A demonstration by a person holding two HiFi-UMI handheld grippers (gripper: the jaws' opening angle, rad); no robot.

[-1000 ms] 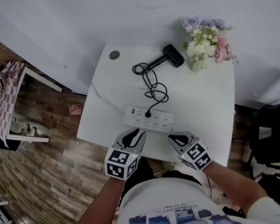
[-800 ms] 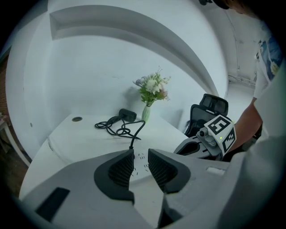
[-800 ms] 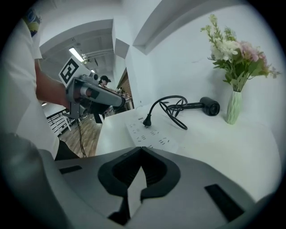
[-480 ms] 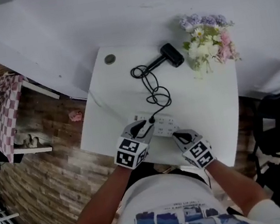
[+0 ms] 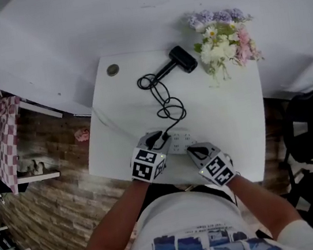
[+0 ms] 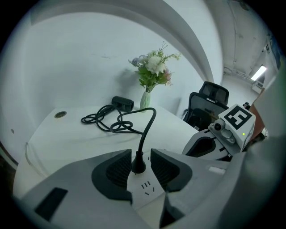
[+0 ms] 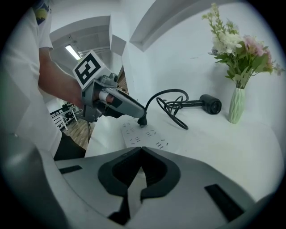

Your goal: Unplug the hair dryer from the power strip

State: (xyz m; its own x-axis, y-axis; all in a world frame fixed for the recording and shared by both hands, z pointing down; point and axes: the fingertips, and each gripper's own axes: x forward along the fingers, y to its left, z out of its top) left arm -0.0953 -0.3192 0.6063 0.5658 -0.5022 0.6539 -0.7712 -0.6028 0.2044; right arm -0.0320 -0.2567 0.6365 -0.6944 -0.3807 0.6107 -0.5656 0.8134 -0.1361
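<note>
Now plug [image 6: 137,162] upright in strip [image 5: 180,142], strip lying L-R; L fingers [image 6: 115,170] just spread wide astride it; R fingers [image 7: 117,173] closed.

My left gripper [image 6: 140,154] is grey with black ribbed pads [image 6: 117,170]; the plug [image 6: 138,164] is black, the power strip [image 6: 147,189] white.

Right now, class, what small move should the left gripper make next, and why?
Probably close the left gripper on the plug: its jaws have just been opening and now straddle it without pressing, and the plug sits in the power strip.
</note>
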